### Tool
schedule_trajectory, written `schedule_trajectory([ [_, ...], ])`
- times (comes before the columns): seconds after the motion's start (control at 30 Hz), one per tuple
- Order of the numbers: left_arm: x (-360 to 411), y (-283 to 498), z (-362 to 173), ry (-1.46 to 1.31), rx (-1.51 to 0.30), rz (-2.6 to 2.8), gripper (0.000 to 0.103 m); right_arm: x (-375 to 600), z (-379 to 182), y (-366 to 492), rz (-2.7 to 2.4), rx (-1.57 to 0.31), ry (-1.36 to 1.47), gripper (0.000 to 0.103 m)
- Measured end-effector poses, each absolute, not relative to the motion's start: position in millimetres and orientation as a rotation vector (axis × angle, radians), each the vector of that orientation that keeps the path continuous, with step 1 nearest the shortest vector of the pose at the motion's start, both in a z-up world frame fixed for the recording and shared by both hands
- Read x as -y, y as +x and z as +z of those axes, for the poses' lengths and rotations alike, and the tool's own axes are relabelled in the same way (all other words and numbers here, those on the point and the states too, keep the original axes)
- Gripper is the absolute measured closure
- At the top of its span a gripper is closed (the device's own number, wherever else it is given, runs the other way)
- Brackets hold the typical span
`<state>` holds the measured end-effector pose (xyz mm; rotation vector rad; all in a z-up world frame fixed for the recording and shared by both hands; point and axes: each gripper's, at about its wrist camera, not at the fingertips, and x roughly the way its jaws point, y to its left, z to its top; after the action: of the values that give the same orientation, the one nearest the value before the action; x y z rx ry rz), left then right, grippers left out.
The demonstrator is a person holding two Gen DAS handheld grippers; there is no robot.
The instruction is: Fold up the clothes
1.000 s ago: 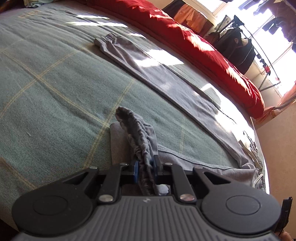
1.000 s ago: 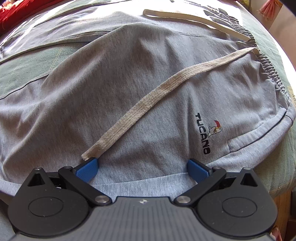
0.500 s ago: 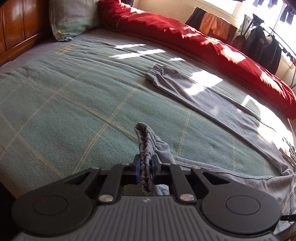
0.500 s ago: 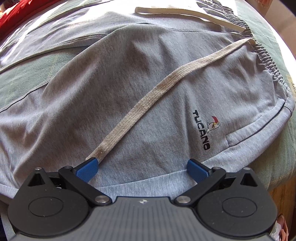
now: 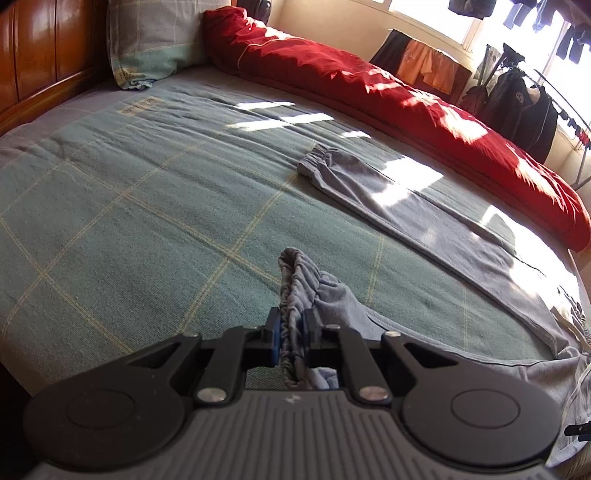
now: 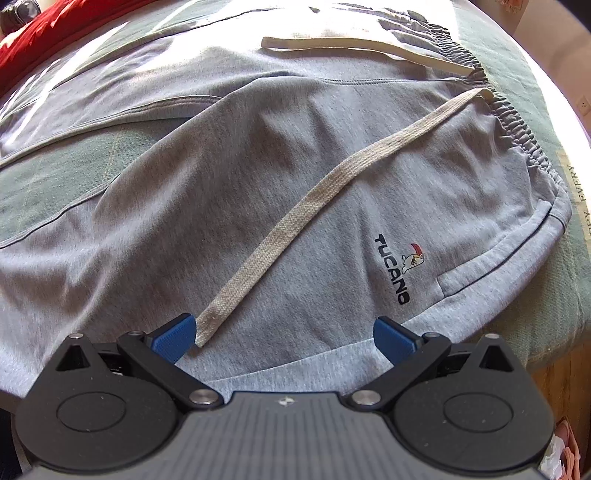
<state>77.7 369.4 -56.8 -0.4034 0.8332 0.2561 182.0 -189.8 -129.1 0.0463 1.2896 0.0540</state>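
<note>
The left tool [image 5: 291,328] pinches the near cuff [image 5: 295,284] while the right tool [image 6: 284,334] hangs wide open, empty; next, I judge, carry it toward 1 o'clock onto the far leg [image 5: 399,203].

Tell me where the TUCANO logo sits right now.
Right wrist view: the TUCANO logo is printed on the grey sweatpants, right of the drawstring, just beyond the right gripper.

Green checked bedspread [image 5: 155,206], red duvet [image 5: 369,88], wooden headboard [image 5: 33,48], pillow [image 5: 151,40], sunlit window [image 5: 436,11], clothes rack [image 5: 524,99]

Grey trouser cuff [image 5: 295,288] between clamped fingers [image 5: 274,334]
</note>
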Motion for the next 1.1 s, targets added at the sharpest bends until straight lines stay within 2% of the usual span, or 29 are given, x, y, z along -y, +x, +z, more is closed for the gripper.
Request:
schedule_trajectory([
  [0.13,-373.8,71.1,-75.2,-0.403,-0.888,0.278,0.093,185.3,-128.6,181.3,0.056,-1.292,0.038,0.000],
  [0.17,-375.6,68.6,-81.9,-0.404,-0.906,0.280,0.092,183.7,-129.1,181.0,0.056,-1.294,0.035,0.000],
  [0.2,-377.6,66.5,-87.8,-0.403,-0.921,0.287,0.085,182.0,-129.6,180.8,0.056,-1.295,0.032,0.000],
  [0.33,-388.2,56.0,-98.6,-0.394,-0.932,0.375,0.084,180.3,-133.0,182.6,0.060,-1.305,0.021,0.000],
  [0.37,-391.6,52.1,-98.5,-0.407,-0.923,0.384,0.079,179.2,-133.7,182.5,0.062,-1.307,0.020,0.000],
  [0.43,-397.2,43.1,-97.7,-0.452,-0.902,0.381,0.076,177.0,-134.9,182.1,0.069,-1.310,0.020,0.000],
  [0.6,-394.7,17.9,-103.8,-0.559,-0.877,0.365,0.056,174.6,-139.9,182.5,0.073,-1.323,0.027,0.000],
  [0.7,-395.7,2.1,-120.3,-0.732,-0.861,0.333,0.054,174.2,-142.6,182.4,0.073,-1.329,0.027,0.000],
  [0.8,-396.3,-3.4,-143.6,-0.897,-0.859,0.292,0.053,174.0,-143.4,182.0,0.072,-1.330,0.031,0.000],
  [0.97,-399.1,1.0,-159.3,-0.998,-0.794,0.302,0.057,176.0,-142.6,181.3,0.078,-1.330,0.035,0.000],
  [1.03,-395.4,5.5,-156.8,-0.947,-0.801,0.330,0.067,176.4,-142.0,181.0,0.083,-1.330,0.039,0.000],
  [1.07,-393.2,8.0,-155.2,-0.914,-0.807,0.346,0.081,176.8,-141.6,181.0,0.086,-1.329,0.041,0.000],
  [1.1,-391.0,8.9,-153.3,-0.888,-0.809,0.353,0.083,177.1,-141.2,180.9,0.088,-1.328,0.043,0.000],
])
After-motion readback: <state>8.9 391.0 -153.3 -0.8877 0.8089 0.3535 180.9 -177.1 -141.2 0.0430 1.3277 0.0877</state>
